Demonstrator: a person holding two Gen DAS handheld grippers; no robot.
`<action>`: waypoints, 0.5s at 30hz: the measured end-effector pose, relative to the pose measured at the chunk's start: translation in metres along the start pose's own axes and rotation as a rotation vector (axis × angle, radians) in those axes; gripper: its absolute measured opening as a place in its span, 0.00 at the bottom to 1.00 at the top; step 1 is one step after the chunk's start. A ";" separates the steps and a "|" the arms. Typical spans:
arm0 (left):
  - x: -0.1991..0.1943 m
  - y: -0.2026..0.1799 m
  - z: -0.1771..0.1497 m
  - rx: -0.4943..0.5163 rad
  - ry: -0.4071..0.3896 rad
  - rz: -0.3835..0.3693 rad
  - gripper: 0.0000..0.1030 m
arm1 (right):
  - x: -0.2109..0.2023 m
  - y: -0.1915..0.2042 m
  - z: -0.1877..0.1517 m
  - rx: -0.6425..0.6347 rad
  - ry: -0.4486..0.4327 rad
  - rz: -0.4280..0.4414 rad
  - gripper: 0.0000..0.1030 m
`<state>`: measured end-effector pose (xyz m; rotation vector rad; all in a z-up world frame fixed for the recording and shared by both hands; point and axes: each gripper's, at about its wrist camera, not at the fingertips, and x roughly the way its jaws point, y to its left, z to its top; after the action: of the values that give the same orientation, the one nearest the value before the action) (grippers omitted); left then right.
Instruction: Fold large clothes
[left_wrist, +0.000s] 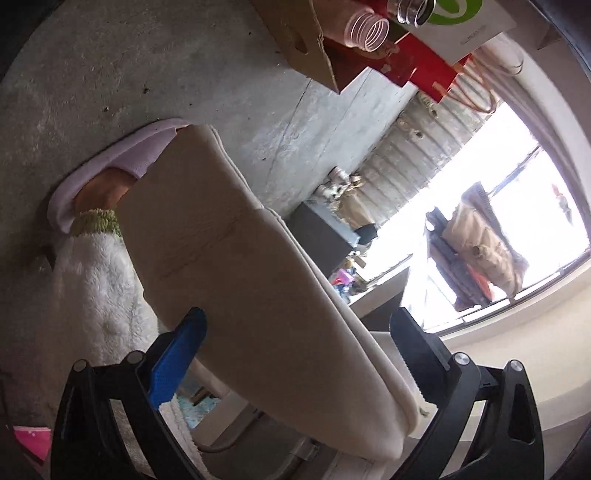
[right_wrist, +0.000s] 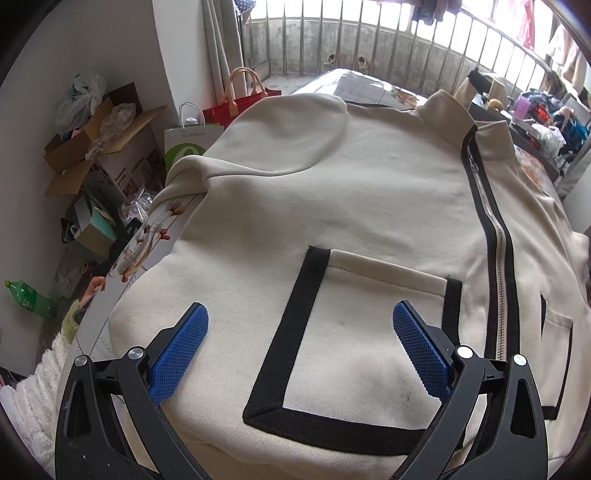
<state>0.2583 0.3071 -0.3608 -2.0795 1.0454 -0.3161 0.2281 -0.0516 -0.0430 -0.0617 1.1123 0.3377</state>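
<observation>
A cream zip-up jacket (right_wrist: 332, 192) with black trim, a black-edged pocket (right_wrist: 369, 332) and a centre zip (right_wrist: 495, 236) lies flat on a table. One sleeve is folded over the chest at the upper left. My right gripper (right_wrist: 301, 347) is open just above the pocket, empty. In the left wrist view a hanging cream part of the jacket (left_wrist: 258, 277) runs between the wide-open fingers of my left gripper (left_wrist: 299, 354); the jaws are not closed on it.
A person's leg in a white fleece trouser and pale slipper (left_wrist: 110, 166) stands on the concrete floor. Cardboard boxes (right_wrist: 99, 147), paper bags (right_wrist: 184, 144) and a green bottle (right_wrist: 29, 299) sit left of the table. A railing (right_wrist: 369, 37) lies beyond.
</observation>
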 end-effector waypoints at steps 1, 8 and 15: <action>0.008 -0.003 0.005 0.003 0.013 0.042 0.94 | 0.000 -0.001 0.000 0.002 -0.001 -0.001 0.93; 0.023 -0.009 0.018 0.031 -0.014 0.234 0.61 | -0.002 -0.013 -0.002 0.028 -0.021 -0.025 0.93; -0.014 -0.075 0.001 0.278 -0.183 0.367 0.04 | -0.022 -0.033 -0.011 0.070 -0.084 -0.045 0.93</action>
<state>0.2929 0.3455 -0.3046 -1.6009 1.1726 -0.0776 0.2192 -0.0904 -0.0324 -0.0104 1.0366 0.2589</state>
